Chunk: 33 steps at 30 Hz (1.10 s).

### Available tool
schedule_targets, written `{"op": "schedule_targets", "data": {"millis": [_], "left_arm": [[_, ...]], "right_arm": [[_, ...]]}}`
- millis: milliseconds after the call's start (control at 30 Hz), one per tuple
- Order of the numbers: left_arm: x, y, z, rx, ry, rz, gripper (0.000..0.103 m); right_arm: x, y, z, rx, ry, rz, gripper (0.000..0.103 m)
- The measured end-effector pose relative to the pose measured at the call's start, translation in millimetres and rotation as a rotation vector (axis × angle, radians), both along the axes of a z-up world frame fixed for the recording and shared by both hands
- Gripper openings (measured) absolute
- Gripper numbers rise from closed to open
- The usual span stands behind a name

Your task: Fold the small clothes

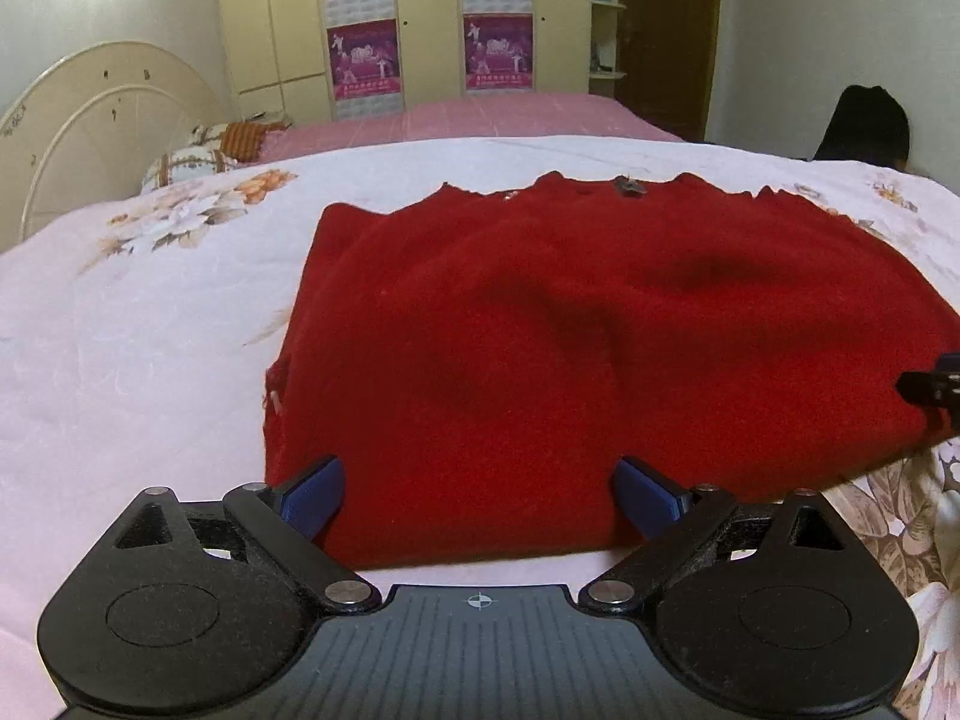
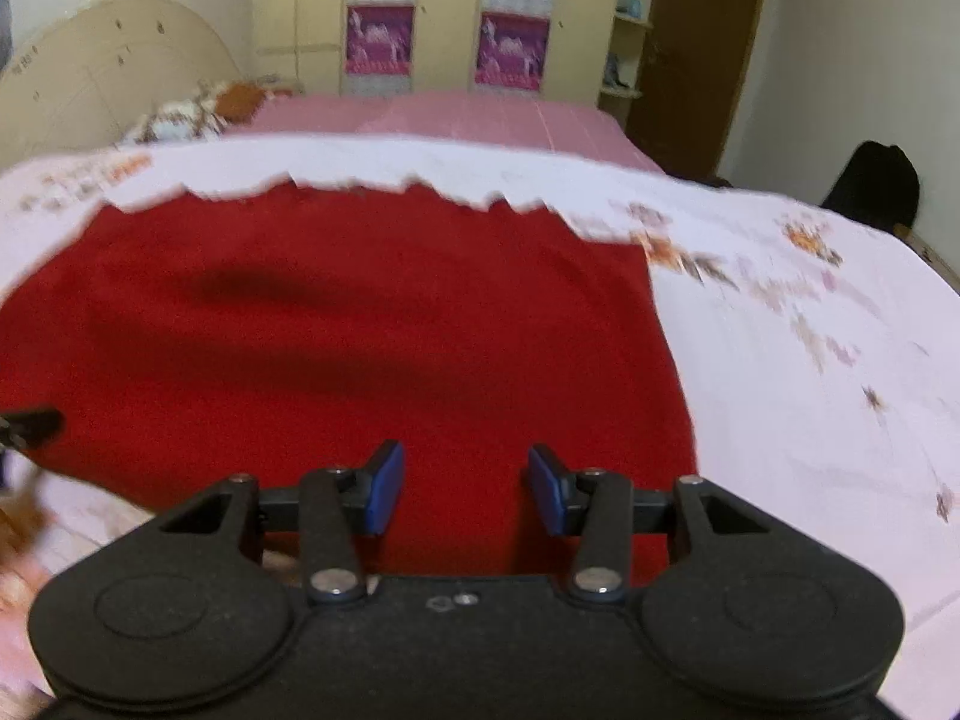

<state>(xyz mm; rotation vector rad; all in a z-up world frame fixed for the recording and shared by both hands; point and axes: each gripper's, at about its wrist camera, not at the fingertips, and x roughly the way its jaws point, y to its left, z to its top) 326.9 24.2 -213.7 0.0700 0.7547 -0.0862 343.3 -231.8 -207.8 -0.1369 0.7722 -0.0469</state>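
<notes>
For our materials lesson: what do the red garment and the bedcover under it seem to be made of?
Red garment: probably knitted wool or acrylic; matte, fuzzy surface, soft dents, scalloped far edge.
Bedcover: likely smooth woven cotton or polyester; faint sheen, printed flowers, fine creases.

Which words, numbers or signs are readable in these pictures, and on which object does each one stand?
No text can be read.
Purple posters on the wardrobe doors: lettering too small and blurred.
Left gripper body: only a crosshair mark, no words.
Red garment: no label visible.
</notes>
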Motion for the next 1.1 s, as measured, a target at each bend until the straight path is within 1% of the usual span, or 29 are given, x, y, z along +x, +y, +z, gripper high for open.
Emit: {"op": "schedule_targets", "data": {"millis": [33,67,267,400,433,467,500,567,700,767,867,967,1100], "left_arm": [[0,1,-1,0.001,-0.001,-0.005,0.096],[-1,3,-1,-0.001,-0.002,-0.007,0.096],[-4,5,-4,-0.008,-0.012,0.006,0.096],[-1,6,5,-0.017,0.015,0.02,0.096],[-2,7,10,-0.025,0.009,0.024,0.096],[-3,7,15,-0.035,-0.006,0.023,0.096],[-3,7,20,-0.042,-0.023,0.021,0.096],[2,6,28,-0.055,-0.046,0.016,0.096],[26,0,35,-0.049,-0.068,0.009,0.096],[40,-3,36,-0.034,-0.082,0.014,0.096],[66,-5,32,-0.023,-0.081,0.033,0.096],[93,1,21,-0.022,-0.06,0.081,0.096],[118,19,0,-0.021,0.002,0.16,0.096]], "right_arm": [[-2,-5,-1,-0.003,-0.006,-0.004,0.051],[-3,-10,-1,-0.009,-0.007,-0.014,0.056],[-11,-30,-2,0.002,-0.011,-0.039,0.056],[-11,-34,-1,0.01,0.0,-0.025,0.056],[-11,-36,3,0.021,0.006,-0.028,0.055],[-11,-38,9,0.041,0.003,-0.036,0.045],[-11,-39,15,0.06,-0.011,-0.039,0.043],[-9,-40,28,0.082,-0.052,-0.042,0.043],[14,-37,40,0.109,-0.066,-0.026,0.039],[28,-33,43,0.112,-0.08,-0.014,0.039],[50,-24,43,0.109,-0.09,0.013,0.039],[73,-16,39,0.106,-0.09,0.039,0.039],[98,-16,26,0.088,-0.069,0.04,0.04]]}}
